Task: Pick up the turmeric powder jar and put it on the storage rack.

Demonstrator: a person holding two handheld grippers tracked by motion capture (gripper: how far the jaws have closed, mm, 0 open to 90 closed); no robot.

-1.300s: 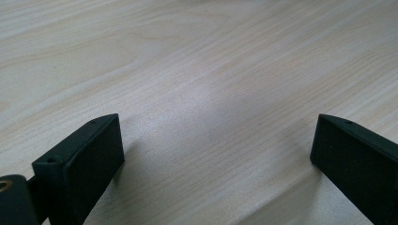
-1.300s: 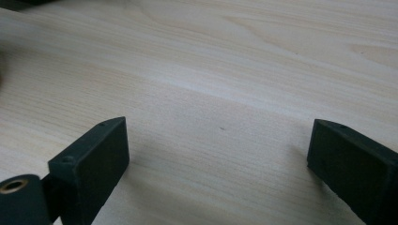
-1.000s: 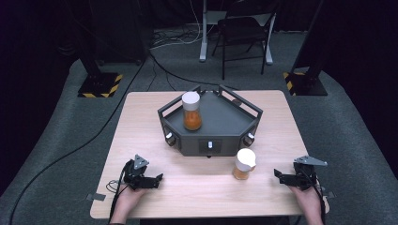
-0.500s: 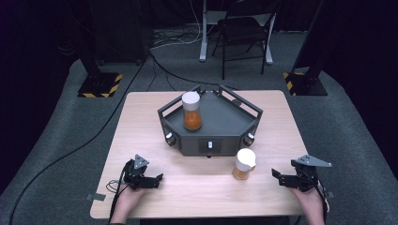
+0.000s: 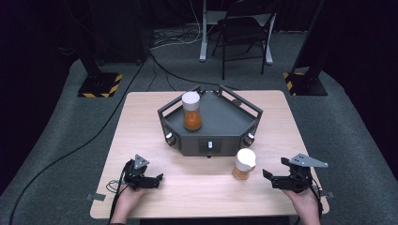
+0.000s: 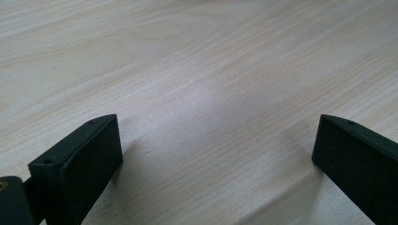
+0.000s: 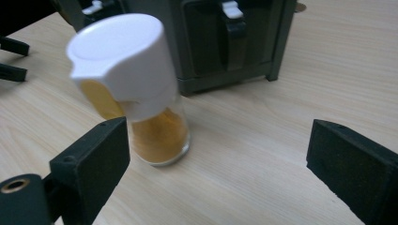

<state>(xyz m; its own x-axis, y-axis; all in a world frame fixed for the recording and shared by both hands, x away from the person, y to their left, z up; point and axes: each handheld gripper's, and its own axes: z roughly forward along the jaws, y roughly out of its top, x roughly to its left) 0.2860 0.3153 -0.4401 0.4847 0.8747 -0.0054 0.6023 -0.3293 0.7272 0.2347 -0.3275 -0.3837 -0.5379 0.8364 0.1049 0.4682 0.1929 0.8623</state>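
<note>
The left gripper rests on the table near its front left, jaws wide with only bare wood between them. A jar of orange powder stands just before the dark tray. Right of it, well apart, the right gripper hovers, jaws wide, empty, pointing at the jar.

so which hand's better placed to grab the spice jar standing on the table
Right. The right gripper sits close beside the spice jar, jaws open and facing it. The left gripper is farther off, with bare table between its jaws.
</note>
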